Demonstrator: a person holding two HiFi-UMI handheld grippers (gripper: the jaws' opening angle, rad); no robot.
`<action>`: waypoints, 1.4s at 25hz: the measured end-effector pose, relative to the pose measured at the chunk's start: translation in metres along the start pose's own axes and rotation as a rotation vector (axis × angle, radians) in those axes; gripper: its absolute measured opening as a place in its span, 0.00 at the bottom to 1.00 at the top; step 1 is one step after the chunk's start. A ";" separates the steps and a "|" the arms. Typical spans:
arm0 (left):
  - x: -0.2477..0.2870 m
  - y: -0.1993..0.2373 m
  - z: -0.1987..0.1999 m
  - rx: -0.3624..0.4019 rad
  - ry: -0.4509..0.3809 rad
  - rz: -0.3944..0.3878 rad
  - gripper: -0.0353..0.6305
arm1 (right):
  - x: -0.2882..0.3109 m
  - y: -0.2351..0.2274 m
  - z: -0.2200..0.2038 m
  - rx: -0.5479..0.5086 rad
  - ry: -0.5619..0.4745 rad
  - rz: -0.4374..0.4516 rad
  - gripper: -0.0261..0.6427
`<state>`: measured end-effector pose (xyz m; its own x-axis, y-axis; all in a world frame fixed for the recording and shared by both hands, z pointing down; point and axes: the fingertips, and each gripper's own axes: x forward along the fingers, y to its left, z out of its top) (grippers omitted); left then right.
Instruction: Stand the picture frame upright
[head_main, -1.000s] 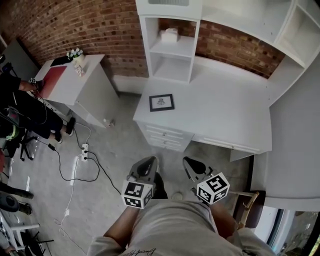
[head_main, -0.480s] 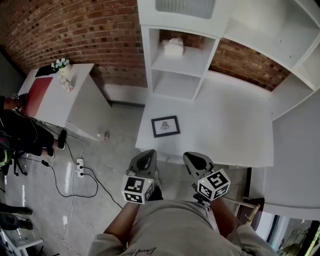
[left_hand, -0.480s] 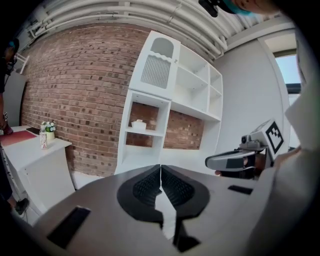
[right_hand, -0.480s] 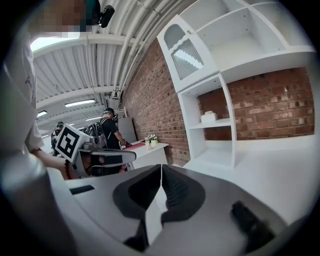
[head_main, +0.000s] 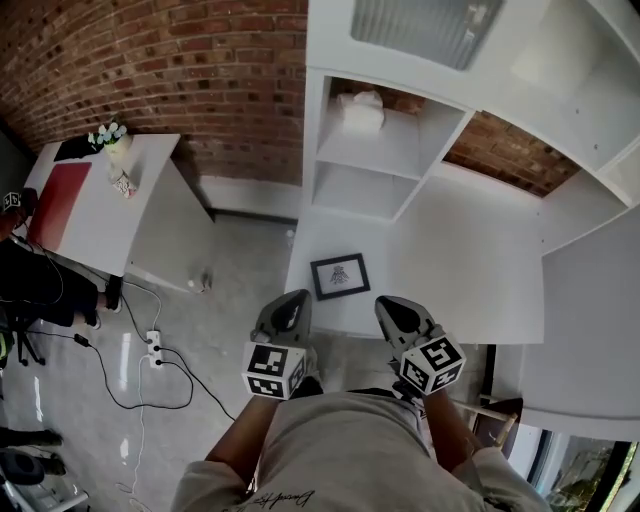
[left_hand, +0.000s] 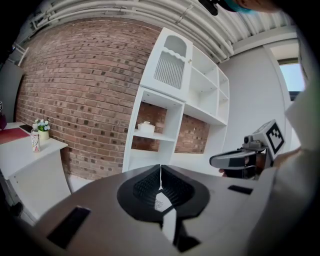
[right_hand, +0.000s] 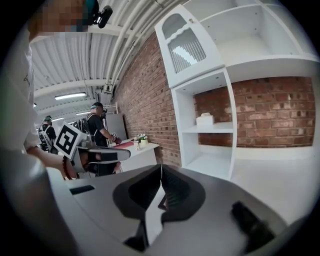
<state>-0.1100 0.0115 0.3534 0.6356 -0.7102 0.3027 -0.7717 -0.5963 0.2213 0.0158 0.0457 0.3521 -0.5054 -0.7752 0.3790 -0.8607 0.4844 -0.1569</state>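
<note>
the left tool has its jaws pressed together with nothing between them, and the right tool is likewise closed and empty. both hover side by side at the front edge of the white bench. just beyond their tips, untouched, the picture frame lies flat near the bench's front left corner. behind it stands a white shelf unit holding a white box.

Black picture frame, white desk, red-brown brick wall
</note>
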 end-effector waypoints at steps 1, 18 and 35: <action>0.003 0.002 0.000 -0.003 0.007 -0.008 0.08 | 0.002 -0.001 0.003 -0.002 -0.003 -0.005 0.08; 0.065 0.028 -0.010 0.000 0.099 0.038 0.08 | 0.044 -0.076 0.004 0.034 0.029 -0.007 0.08; 0.120 0.043 -0.044 -0.081 0.199 0.138 0.08 | 0.092 -0.127 -0.032 0.060 0.166 0.095 0.08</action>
<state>-0.0682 -0.0827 0.4402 0.5135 -0.6904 0.5095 -0.8551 -0.4613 0.2368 0.0808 -0.0737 0.4362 -0.5715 -0.6471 0.5047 -0.8143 0.5234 -0.2509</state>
